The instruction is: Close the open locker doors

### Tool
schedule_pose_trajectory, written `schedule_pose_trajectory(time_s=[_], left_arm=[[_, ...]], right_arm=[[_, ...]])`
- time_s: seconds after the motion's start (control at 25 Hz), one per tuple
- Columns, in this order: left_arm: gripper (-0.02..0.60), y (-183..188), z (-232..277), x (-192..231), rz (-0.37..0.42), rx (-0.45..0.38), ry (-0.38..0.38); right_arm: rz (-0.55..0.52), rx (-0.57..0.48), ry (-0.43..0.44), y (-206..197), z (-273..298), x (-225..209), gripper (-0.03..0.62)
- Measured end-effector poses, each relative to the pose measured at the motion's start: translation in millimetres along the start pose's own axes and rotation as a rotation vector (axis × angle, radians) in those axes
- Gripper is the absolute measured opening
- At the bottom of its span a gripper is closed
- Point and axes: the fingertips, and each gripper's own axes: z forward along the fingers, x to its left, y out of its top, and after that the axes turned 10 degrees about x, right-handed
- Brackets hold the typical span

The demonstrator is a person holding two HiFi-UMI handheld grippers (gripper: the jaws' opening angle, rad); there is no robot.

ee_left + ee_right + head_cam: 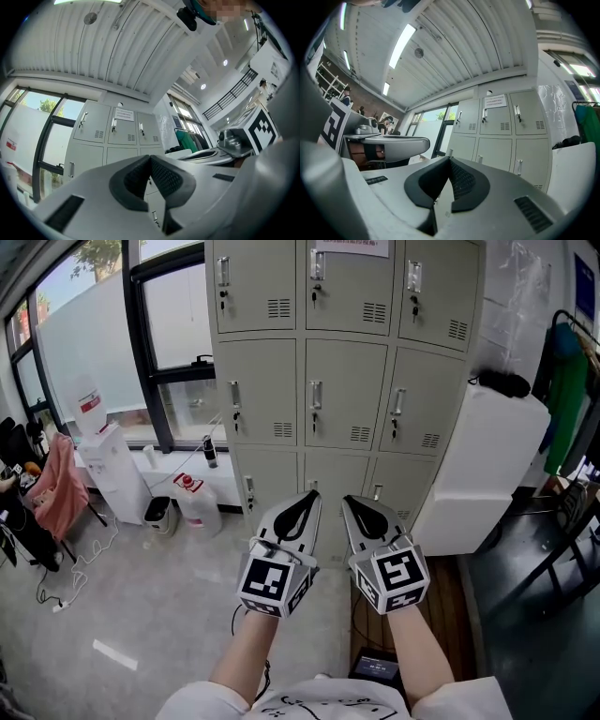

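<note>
Facing the grey metal locker bank (pixel 347 390), you held the left gripper (pixel 312 495) and right gripper (pixel 349 501) side by side, jaws pressed together, empty; a white boxy cabinet (pixel 478 474) stood beside it.

Grey hand-held grippers (pixel 311 495) (pixel 349 501) — black-and-white marker cubes (pixel 274 582) (pixel 398 577), white sleeves (pixel 199 704).

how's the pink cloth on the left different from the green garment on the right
The pink cloth is draped low near the floor by the window; the green garment hangs higher from a rack right of the lockers. Colours differ: pink against green. Both are loose fabric.
</note>
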Motion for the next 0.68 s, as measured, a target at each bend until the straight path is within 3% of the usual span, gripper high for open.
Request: schedule_pose_trajectory(time_s=[0.68], left_arm=[[0.020, 10, -16, -20, 0.046, -0.025, -0.039]], right_arm=[[-0.033, -0.028, -0.072, 12, -25, 12, 0.005]])
